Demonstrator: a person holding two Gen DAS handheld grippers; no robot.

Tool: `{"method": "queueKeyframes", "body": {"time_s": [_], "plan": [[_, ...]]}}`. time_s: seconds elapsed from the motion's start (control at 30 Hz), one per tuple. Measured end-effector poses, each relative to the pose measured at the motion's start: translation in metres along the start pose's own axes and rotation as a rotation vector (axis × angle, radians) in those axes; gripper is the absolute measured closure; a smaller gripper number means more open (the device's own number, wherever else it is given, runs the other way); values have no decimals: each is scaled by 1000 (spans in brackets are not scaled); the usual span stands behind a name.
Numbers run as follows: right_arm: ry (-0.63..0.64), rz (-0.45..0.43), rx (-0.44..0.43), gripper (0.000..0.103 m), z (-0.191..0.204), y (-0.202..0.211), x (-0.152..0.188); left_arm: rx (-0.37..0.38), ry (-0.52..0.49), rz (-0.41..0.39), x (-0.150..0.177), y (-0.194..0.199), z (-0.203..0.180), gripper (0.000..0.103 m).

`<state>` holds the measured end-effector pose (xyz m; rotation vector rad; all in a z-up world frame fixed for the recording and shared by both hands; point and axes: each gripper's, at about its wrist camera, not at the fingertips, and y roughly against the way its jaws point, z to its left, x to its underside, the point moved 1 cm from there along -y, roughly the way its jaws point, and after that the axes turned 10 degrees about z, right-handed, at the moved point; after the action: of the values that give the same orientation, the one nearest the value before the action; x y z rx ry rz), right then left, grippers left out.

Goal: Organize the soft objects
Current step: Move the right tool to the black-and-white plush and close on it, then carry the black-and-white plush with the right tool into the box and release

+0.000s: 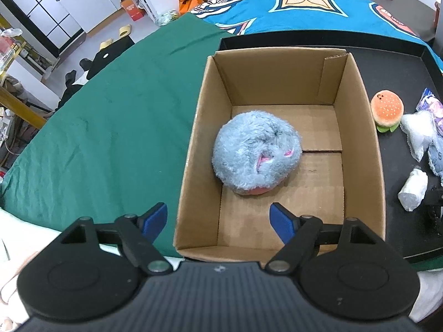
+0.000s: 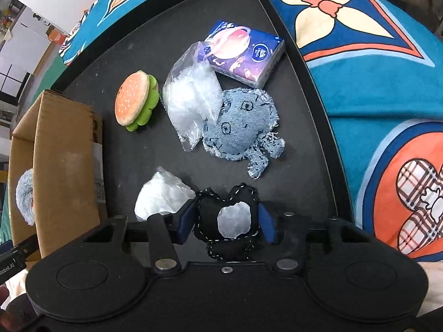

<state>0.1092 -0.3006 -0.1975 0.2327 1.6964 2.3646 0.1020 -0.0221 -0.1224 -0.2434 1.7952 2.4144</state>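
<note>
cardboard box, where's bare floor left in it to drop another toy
The box has bare floor behind the grey plush, toward its far wall, and on the plush's right. A smaller strip lies in front, by the left gripper. Outside, the tray is bare between box and burger; it is crowded further right around the denim toy.

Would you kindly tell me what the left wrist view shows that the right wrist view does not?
Only the left wrist view shows the cardboard box's inside, with the fluffy grey plush on its floor, and the green cloth. Only the right wrist view shows the black stitched toy between the right hand-held gripper's pads, and the whole denim toy and tissue pack. Both show the burger plush and black tray.
</note>
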Motion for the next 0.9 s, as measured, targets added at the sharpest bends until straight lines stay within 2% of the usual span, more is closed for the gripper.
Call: {"method": "queueKeyframes", "body": {"time_s": [0.13,0.9], "plan": [[27,-9,5,62,5,0,1,-4,5,5,0,-2,2,23],[75,-159,-11,62,29,50,14,68,24,-40,2,6,24,23]]}}
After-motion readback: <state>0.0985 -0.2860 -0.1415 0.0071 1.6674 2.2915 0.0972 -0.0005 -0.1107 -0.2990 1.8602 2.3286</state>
